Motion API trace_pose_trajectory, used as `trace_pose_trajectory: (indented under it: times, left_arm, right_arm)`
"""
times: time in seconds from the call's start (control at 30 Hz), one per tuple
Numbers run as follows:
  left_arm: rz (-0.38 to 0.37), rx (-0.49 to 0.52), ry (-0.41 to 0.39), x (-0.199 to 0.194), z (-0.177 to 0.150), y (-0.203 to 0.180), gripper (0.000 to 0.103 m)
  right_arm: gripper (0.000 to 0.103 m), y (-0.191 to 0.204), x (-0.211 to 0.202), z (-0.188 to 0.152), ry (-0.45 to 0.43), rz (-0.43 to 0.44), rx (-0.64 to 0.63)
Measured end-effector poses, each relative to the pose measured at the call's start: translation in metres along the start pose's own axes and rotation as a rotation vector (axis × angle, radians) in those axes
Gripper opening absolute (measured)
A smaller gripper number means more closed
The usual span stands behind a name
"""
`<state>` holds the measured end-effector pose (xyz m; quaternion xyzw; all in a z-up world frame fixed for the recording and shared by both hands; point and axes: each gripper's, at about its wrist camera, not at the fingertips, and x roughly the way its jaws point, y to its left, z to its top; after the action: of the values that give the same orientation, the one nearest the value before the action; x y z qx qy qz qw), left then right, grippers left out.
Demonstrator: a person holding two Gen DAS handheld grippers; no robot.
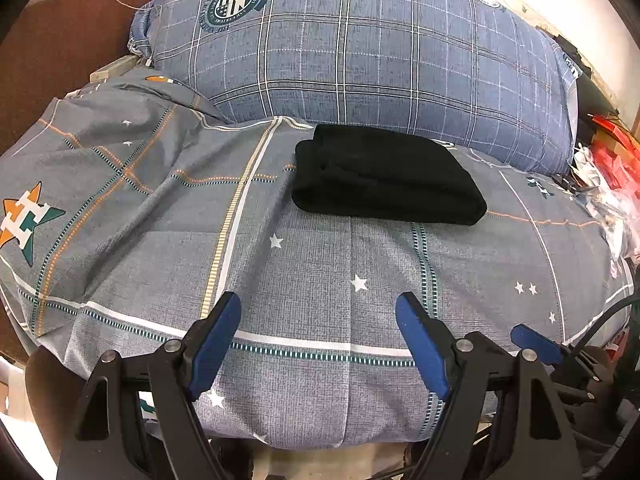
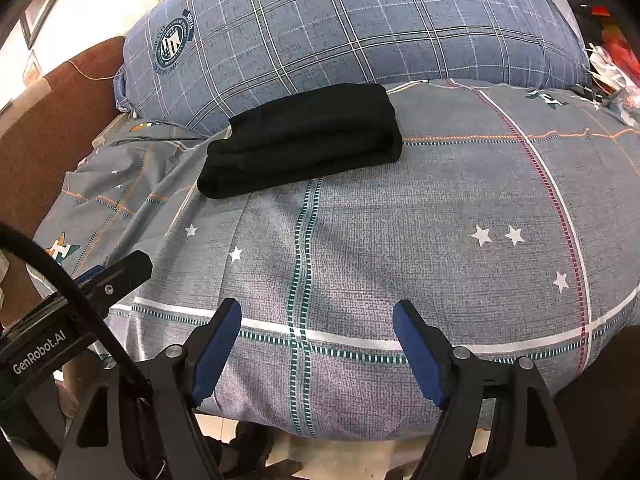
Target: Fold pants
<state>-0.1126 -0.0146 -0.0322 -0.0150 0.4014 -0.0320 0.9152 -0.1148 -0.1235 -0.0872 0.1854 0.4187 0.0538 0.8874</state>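
Left wrist view: the left tongs (image 1: 318, 320) stand apart and empty above the bed (image 1: 320, 360); the black pants (image 1: 384, 178) lie folded in a compact bundle near the pillow (image 1: 360, 60).

Right wrist view: the right tongs (image 2: 316, 326) are likewise spread, holding nothing, well apart from the pants (image 2: 304, 138). Folding looks finished; at most some tidying is left.

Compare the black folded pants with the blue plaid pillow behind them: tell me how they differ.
The pants are plain black; the pillow is blue with a white and dark grid and a round crest. The pants are a low, flat folded bundle, while the pillow is puffy and far larger. The pants lie on the grey star-print bedsheet nearer both open grippers; the pillow sits behind them. Both are soft fabric resting on the bed.
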Motion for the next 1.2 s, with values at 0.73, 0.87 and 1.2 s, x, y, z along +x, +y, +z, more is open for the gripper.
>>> trace_pose_trajectory:
  times: [0.73, 0.87, 1.2]
  left_arm:
    - [-0.021, -0.015, 0.033, 0.008, -0.004, 0.003, 0.079]
    - [-0.023, -0.018, 0.039, 0.011, -0.005, 0.005, 0.079]
    - [-0.008, -0.031, -0.005, 0.016, -0.002, 0.017, 0.079]
  right_arm:
    - [0.085, 0.001, 0.006, -0.003, 0.026, -0.001, -0.01]
    - [0.085, 0.0, 0.009, -0.003, 0.036, -0.003, -0.01]
    - [0.086, 0.011, 0.013, 0.016, 0.028, -0.026, -0.103]
